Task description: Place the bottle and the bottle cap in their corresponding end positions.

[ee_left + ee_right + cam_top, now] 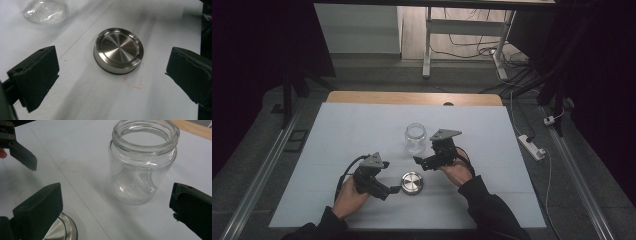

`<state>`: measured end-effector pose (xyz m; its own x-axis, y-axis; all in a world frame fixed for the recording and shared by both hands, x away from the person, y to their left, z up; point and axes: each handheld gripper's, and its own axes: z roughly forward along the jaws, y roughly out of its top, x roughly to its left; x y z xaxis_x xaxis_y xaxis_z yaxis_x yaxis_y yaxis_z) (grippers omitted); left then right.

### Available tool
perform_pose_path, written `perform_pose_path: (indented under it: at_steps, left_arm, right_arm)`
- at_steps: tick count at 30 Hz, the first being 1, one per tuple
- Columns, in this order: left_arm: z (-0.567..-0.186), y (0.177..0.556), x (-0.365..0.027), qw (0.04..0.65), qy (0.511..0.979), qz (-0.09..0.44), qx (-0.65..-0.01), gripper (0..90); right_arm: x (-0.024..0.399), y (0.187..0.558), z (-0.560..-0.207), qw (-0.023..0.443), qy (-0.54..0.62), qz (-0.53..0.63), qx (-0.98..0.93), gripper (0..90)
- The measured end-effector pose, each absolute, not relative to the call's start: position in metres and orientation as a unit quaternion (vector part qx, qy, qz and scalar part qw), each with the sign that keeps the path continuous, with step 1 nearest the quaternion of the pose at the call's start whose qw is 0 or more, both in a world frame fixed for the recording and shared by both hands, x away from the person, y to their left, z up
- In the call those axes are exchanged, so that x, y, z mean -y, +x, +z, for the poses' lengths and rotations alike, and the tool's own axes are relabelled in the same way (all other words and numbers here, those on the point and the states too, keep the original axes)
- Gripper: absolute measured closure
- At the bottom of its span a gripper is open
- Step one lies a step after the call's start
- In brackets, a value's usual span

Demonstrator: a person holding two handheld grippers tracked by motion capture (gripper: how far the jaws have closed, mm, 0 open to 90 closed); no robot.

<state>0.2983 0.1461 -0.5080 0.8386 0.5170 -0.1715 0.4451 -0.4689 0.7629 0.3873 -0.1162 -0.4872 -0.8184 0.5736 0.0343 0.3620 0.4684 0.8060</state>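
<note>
A clear glass jar (415,137) stands upright and uncapped on the white mat (362,130). Its round steel lid (412,182) lies flat nearer the person. My left gripper (391,189) is just left of the lid, pointing at it. In the left gripper view the lid (118,50) lies ahead of the wide-open jaws, untouched, with the jar's base (46,11) beyond. My right gripper (418,161) hovers right of the jar, also open. In the right gripper view the jar (143,162) stands ahead between the parted jaws and the lid's edge (60,230) shows at the bottom left.
The mat covers a wooden table (412,97) whose far edge stays bare. A jaw of the left gripper (23,156) shows at the upper left of the right gripper view. Faint red marks (135,82) lie on the mat by the lid. Beyond the table are desk legs (427,45) and floor cables.
</note>
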Motion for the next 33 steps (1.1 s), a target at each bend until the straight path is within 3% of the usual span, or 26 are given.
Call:
perform_pose_path:
  at_steps: [33]
  left_arm:
    - [-0.498, 0.274, -0.183, 0.441, 0.84, 0.071, -0.308, 0.0]
  right_arm:
    - [0.137, 0.341, -0.475, 0.119, 0.259, 0.447, -0.848, 0.0]
